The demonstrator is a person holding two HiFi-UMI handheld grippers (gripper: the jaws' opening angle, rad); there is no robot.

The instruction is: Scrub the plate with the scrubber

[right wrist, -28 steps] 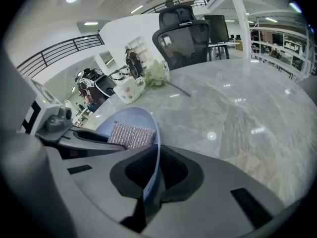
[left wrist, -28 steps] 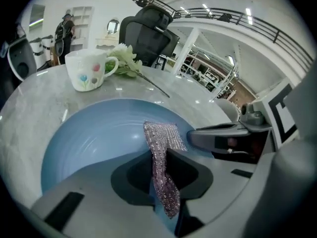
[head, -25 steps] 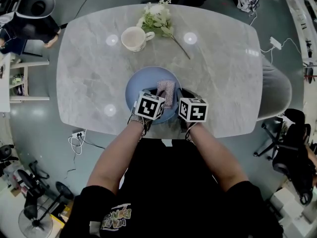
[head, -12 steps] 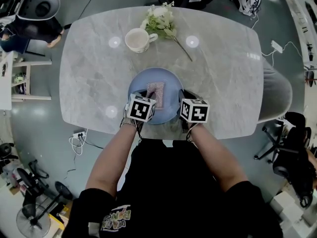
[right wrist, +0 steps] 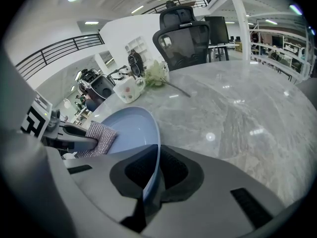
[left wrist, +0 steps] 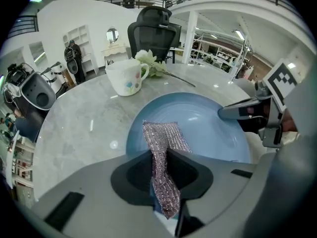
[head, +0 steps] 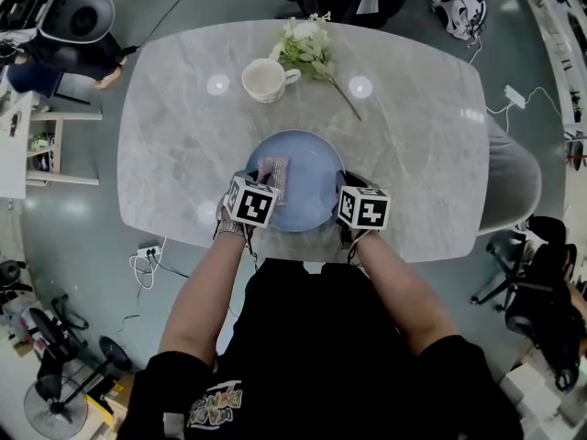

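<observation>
Fingers of the left gripper [left wrist: 161,155] are clenched on the scrubber [left wrist: 166,138], a strip of glittery mesh pinched by its near end. Its far end fans out flat on the left part of the plate [left wrist: 208,128]. Fingers of the right gripper [right wrist: 151,167] are clamped on the plate's near-right rim, which passes edge-on between them. The blue plate rests on the grey desk [head: 413,154], close to its near edge and between the two grippers. A cup [head: 264,79] stands well apart on the far side.

Judged stage: scrubbing is under way, with the scrubber at the left of the bowl and the right half not yet covered.

Risks from here:
- The scrubber is held by a narrow fold only. A hard stroke could drag it out of the fingers or bunch it up, so that a bare finger scrapes the glaze.
- The plate is held at one point of its rim. Pressure at the opposite side could lever it up or swing it about that grip.
- The near desk edge is close — a pull toward the person could carry the plate over it.
</observation>
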